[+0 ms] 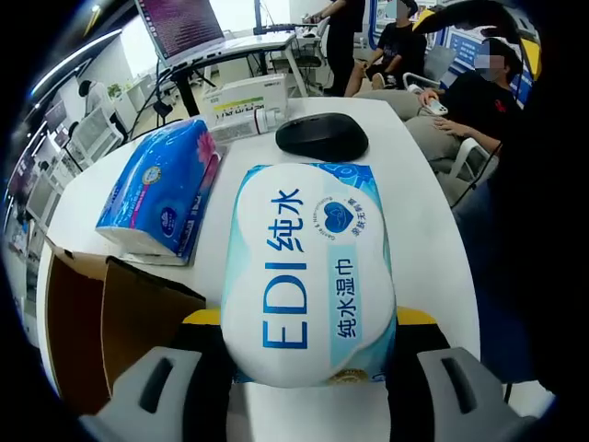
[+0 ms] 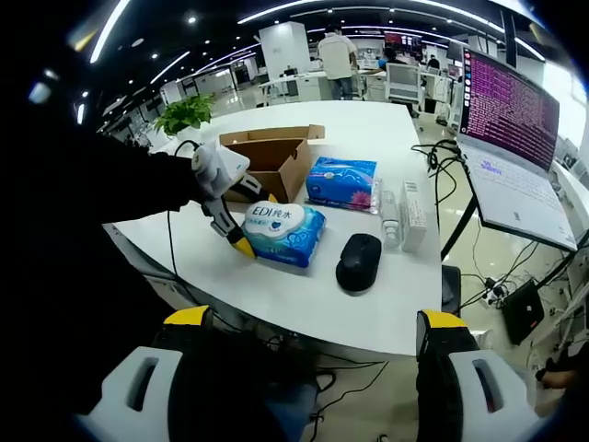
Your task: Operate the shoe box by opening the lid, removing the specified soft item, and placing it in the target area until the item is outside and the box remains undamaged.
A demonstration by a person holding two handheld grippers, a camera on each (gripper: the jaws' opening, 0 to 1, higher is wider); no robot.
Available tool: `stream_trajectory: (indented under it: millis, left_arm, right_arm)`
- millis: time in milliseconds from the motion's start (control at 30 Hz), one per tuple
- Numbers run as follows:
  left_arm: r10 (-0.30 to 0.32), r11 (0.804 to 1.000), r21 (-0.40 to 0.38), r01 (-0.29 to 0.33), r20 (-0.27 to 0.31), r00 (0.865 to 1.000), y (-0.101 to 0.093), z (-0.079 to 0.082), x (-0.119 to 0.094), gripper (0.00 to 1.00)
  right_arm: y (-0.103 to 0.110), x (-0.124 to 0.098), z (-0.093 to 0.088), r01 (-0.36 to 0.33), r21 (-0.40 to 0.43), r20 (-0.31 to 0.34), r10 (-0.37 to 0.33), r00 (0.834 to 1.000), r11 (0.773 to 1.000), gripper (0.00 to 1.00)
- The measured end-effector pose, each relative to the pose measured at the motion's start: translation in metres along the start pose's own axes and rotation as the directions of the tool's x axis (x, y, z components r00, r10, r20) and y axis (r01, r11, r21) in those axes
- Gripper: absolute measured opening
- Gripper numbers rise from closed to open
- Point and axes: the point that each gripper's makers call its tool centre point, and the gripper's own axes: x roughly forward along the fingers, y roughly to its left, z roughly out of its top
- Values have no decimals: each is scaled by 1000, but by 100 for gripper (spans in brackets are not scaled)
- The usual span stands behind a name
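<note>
Your left tongs (image 2: 241, 241) are clamping the wet wipes pack (image 1: 308, 276), apparently resting on the counter (image 2: 304, 304) beside the open shoe box (image 2: 271, 157); your right tongs (image 2: 317, 336) are hanging wide, empty.

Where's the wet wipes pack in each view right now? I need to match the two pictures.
Left gripper view: the wipes pack fills the lower centre, held between the left gripper fingers.
Right gripper view: the wipes pack sits left of centre on the table, with the left gripper closed on its near end.
Shared landmark: the black mouse, just beyond the pack.
</note>
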Motion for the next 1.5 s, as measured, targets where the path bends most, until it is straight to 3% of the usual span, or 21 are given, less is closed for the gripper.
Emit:
stream_trajectory:
  millis: [700, 1500]
  left_arm:
    - [7, 1000, -3, -7, -1, 1000, 14, 31, 15, 68]
    - [1, 1000, 21, -1, -16, 1000, 22, 40, 24, 69]
  right_arm:
    - [-19, -8, -17, -14, 35, -8, 15, 1000, 999, 92]
    - [-28, -10, -27, -12, 51, -20, 13, 1000, 999, 92]
